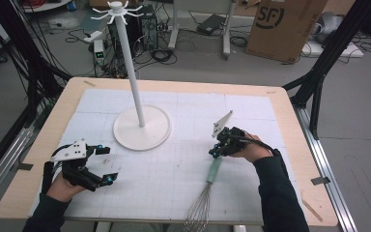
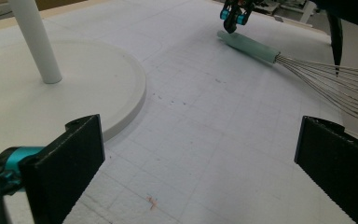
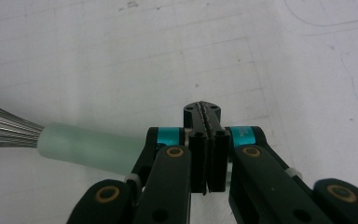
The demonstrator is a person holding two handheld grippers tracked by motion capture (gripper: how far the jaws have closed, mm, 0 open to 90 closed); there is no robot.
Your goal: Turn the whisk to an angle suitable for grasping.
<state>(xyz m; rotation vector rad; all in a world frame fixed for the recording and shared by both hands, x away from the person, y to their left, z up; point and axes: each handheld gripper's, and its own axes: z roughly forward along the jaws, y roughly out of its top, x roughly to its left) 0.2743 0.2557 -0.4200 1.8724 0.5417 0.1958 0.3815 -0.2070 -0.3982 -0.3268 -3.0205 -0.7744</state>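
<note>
Lying just beside the closed right tongs — whisk; left tongs gape, well apart.

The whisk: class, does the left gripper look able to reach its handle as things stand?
Probably yes. The left gripper is open, and bare mat lies between it and the whisk; however, the shut right gripper sits at the handle's end.

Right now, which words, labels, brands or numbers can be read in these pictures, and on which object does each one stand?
"SF" in dark letters, partly cut by the frame's top edge: on the side of the cardboard box on the floor beyond the table.
Blurred, not readable: faint print on the teal band of the right tongs.
No readable text on the whisk, the white stand or the table mat.
</note>
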